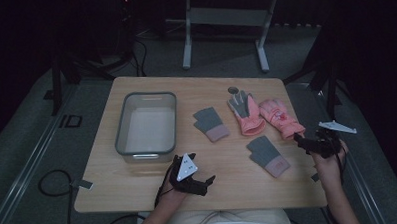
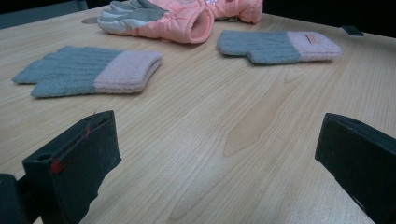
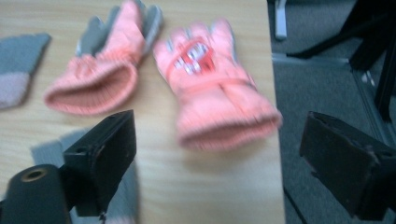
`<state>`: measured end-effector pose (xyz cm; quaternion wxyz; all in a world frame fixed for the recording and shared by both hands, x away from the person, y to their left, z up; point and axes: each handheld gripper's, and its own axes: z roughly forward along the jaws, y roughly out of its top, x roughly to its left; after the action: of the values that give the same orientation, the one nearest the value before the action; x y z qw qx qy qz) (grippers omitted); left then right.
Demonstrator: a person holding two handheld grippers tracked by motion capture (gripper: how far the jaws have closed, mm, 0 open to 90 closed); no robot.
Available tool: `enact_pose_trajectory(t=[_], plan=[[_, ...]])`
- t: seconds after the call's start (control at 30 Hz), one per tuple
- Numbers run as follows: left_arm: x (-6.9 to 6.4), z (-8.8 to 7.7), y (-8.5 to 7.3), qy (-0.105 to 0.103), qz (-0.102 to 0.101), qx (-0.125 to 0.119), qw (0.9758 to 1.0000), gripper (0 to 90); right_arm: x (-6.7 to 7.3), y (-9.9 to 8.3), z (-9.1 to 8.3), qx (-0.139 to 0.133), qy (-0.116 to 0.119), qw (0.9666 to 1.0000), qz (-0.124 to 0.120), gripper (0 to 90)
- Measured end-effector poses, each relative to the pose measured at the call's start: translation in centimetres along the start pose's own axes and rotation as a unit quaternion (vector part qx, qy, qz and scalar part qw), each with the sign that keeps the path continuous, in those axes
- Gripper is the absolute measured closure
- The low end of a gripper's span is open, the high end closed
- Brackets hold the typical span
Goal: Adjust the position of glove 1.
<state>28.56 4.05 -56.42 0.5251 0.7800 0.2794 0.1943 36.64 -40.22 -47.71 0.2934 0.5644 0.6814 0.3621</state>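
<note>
Nearest the person, the left claw [image 1: 208, 182] hovers low over the front of the wooden counter [image 1: 139, 189] at about 7 o'clock, its jaws spread wide with nothing between them (bare wood shows in the gap in its own view). The right claw [image 1: 301, 140] sits at the counter's right edge, about 4 o'clock, jaws likewise wide apart and empty. It points at the cuff of the pink ski glove with a red and white patch [image 3: 212, 88], which lies just ahead of it, cuff end at the counter's edge; the jaws do not touch it.

Between the two claws, at roughly 5 o'clock, lies a grey knitted mitten with a pale pink cuff [image 1: 268, 155], flat on the wood. A little farther in, near the centre, rests its twin, the second grey mitten [image 1: 211, 123], well apart from the first.

Beyond these, at about 2 o'clock, the second pink ski glove [image 1: 246, 113] lies palm up, grey palm showing, just beside the patched one.

At 10 o'clock stands a clear plastic bin [image 1: 123, 125]. A small dark round spot [image 1: 233, 90] marks the far edge.
</note>
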Motion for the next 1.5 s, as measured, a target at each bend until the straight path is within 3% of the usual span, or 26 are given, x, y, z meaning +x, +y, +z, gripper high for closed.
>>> enact_pose_trajectory(t=[0.13, 0.27, 0.33, 0.4, 0.73, 0.97, 1.13, 1.33, 1.5], plan=[[0.0, 0.0, 0.0, -0.001, 0.001, 0.0, 1.0, 0.0, 1.3, 1.6, 0.6, -0.007, 0.019, 0.9997, -0.01, 10.5], [0.0, 0.0, 0.0, -0.003, 0.002, 0.001, 1.0, 0.0, 3.0, 3.2, 1.7, -0.007, 0.04, 0.9982, -0.044, 12.8], [0.0, 0.0, 0.0, -0.003, 0.001, 0.0, 1.0, 0.0, 3.3, 3.6, 2.0, -0.004, 0.044, 0.9978, -0.049, 13.5], [-0.1, -0.1, 0.0, 0.004, -0.001, -0.003, 1.0, 0.0, 4.5, 4.4, 2.9, 0.0, 0.059, 0.9957, -0.071, 14.5], [0.0, 0.0, 0.0, -0.001, 0.001, -0.003, 1.0, 0.0, 7.9, 6.3, 5.5, 0.013, 0.101, 0.9897, -0.1, 15.1], [0.0, -0.1, 0.0, -0.002, 0.002, -0.003, 1.0, 0.0, 10.7, 7.3, 7.7, 0.019, 0.138, 0.983, -0.119, 17.6], [0.0, 0.0, 0.0, -0.004, 0.002, -0.003, 1.0, 0.0, 12.1, 7.6, 8.6, 0.01, 0.15, 0.98, -0.13, 21.0], [0.0, 0.0, 0.0, -0.004, 0.002, -0.003, 1.0, 0.0, 14.3, 7.8, 10.3, 0.026, 0.179, 0.9711, -0.155, 22.2], [0.0, -0.1, 0.0, -0.004, 0.002, -0.003, 1.0, 0.0, 15.9, 8.0, 11.9, 0.038, 0.198, 0.9657, -0.164, 25.1]])
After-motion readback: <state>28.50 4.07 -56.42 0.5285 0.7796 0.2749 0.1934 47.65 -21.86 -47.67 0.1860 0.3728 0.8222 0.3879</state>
